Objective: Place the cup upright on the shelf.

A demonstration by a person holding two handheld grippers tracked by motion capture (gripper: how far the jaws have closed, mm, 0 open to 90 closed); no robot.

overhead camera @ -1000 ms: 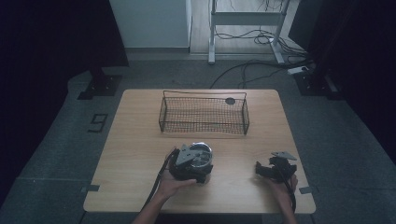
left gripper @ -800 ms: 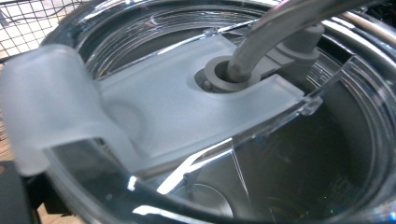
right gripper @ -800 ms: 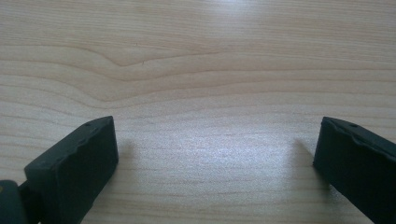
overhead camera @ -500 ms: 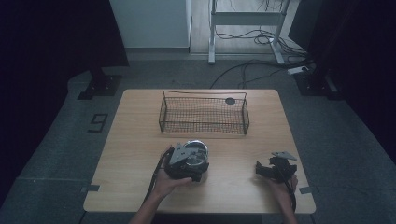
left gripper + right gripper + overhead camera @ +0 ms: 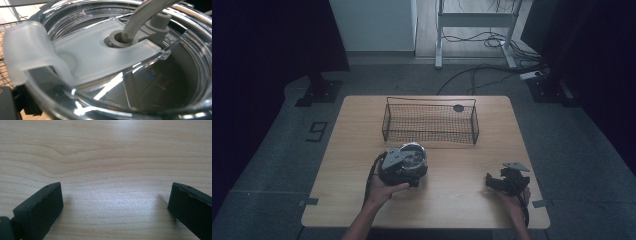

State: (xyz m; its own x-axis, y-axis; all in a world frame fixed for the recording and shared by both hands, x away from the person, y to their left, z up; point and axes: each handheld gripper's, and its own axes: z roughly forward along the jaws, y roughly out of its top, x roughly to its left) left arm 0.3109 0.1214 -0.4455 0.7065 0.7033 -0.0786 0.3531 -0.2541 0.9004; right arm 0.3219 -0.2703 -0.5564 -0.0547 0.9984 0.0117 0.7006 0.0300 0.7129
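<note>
A metal tumbler (image 5: 413, 152) with a clear lid (image 5: 140, 85) stands at the front left of the wooden table (image 5: 447, 200). A frosted slider tab (image 5: 82, 57) crosses the lid, and a grey straw (image 5: 140, 18) passes through its grommet. My left gripper (image 5: 399, 167) is against the tumbler's near side, seemingly shut on it; one black jaw shows beside the rim at lower left. My right gripper (image 5: 504, 181) rests on the table at the front right. It (image 5: 116, 205) is open, its black fingers (image 5: 40, 207) wide apart over bare wood.
A black wire basket (image 5: 430, 122) stands at the back middle of the table. A dark round disc (image 5: 458, 108) lies by its back right corner; whether it is inside I cannot tell. Cables and a stand frame lie on the floor beyond.
The left gripper and the tumbler have shifted a little to the left together. The right gripper has stayed where it was.
</note>
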